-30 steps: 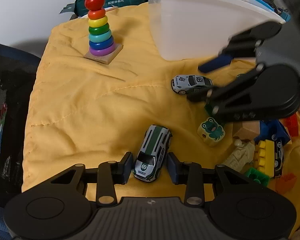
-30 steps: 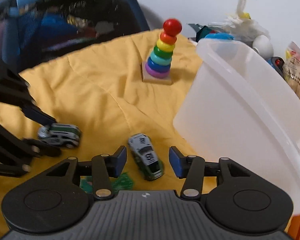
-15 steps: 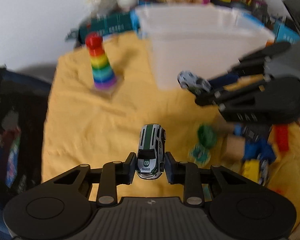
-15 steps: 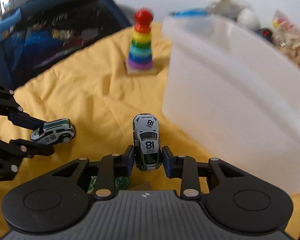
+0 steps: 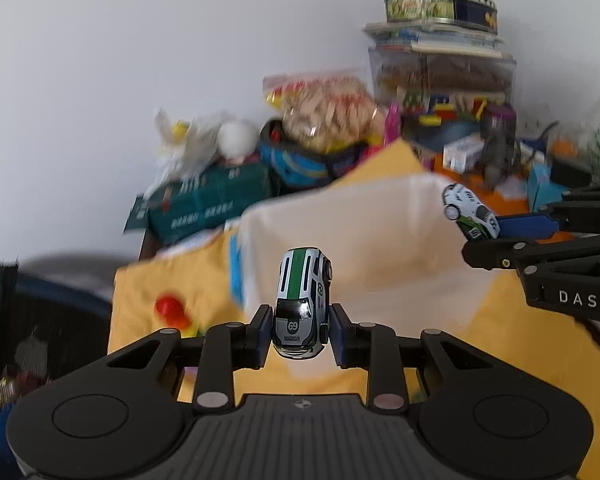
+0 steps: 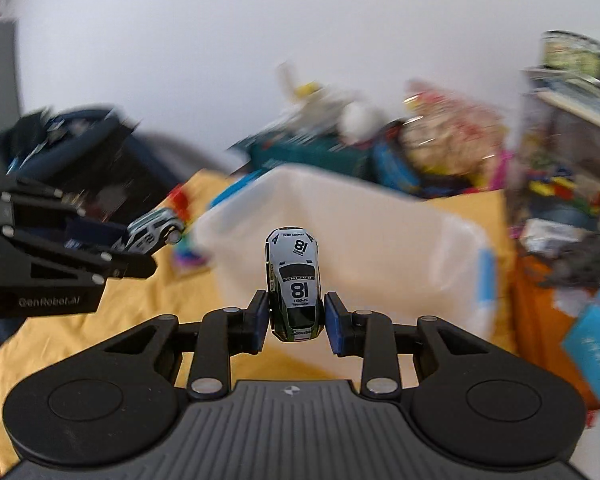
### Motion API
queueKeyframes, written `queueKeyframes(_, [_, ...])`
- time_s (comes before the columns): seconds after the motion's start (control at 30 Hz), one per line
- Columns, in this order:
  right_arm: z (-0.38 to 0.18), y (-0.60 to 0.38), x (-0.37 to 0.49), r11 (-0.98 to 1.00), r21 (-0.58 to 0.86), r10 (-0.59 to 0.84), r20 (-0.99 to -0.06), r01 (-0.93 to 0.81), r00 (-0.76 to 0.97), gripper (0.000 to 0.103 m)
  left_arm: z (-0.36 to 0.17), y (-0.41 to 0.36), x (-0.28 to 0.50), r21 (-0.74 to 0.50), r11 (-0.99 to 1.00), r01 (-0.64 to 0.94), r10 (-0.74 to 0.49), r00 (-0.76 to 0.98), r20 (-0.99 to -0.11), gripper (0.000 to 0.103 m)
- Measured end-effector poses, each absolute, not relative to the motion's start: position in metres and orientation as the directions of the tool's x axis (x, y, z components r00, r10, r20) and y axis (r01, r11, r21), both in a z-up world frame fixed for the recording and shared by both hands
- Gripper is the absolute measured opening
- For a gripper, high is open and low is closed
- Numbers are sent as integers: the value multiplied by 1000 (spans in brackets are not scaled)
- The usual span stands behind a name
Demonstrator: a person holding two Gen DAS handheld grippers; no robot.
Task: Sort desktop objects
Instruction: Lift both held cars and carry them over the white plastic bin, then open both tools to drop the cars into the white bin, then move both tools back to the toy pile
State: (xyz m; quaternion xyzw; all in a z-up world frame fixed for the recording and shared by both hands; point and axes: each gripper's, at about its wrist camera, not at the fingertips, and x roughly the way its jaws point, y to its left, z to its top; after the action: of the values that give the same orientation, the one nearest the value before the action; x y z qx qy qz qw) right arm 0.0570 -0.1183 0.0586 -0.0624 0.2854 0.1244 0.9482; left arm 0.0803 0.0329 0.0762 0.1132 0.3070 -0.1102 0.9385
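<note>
two toy cars in the air, the bin just ahead

your left hand-held gripper (image 5: 300, 330) is closed on the green-striped car (image 5: 302, 308), the pads pressing its two sides near the front, and the rest of the body sticks out past the fingertips. your right hand-held gripper (image 6: 296, 320) is closed the same way on the white car with number 18 (image 6: 294, 286). both cars are lifted off the yellow cloth (image 6: 60, 340) and they point toward the white plastic bin (image 6: 360, 240).

what could go wrong: each car is held only by a short part of its smooth body, so a fast swing may let it turn or slip out before it is over the bin. the two hand-held grippers are also near each other; if you bring both to the bin's opening together, they may knock. a release too early would drop a car on the cloth in front of the near wall.

the right view shows the bin's rim and its inside quite clearly. the left view shows the bin only as a blur, but it shows the clutter of boxes behind (image 5: 440, 80) more sharply, and the rainbow ring toy (image 5: 172, 312) at the left.
</note>
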Motion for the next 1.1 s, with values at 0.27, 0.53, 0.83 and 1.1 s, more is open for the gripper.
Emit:
queueKeyframes(0.27, [75, -164, 108, 994, -8, 89, -546, -111, 833, 33, 80, -14, 150, 97, 963, 251, -143, 784, -604, 33])
queueKeyframes(0.53, [32, -172, 143, 996, 17, 74, -654, -83, 753, 35, 25, -34, 187, 197, 966, 169, 26, 692, -722, 54])
queueKeyframes(0.83, [44, -180, 114, 991, 71, 130, -603, -110, 787, 45, 45, -19, 149, 149, 979, 139, 5, 717, -697, 66])
queueKeyframes(1.1, [51, -174, 71, 982, 102, 191, -561, -162, 805, 50, 48, -3, 109, 91, 989, 113, -16, 710, -704, 74])
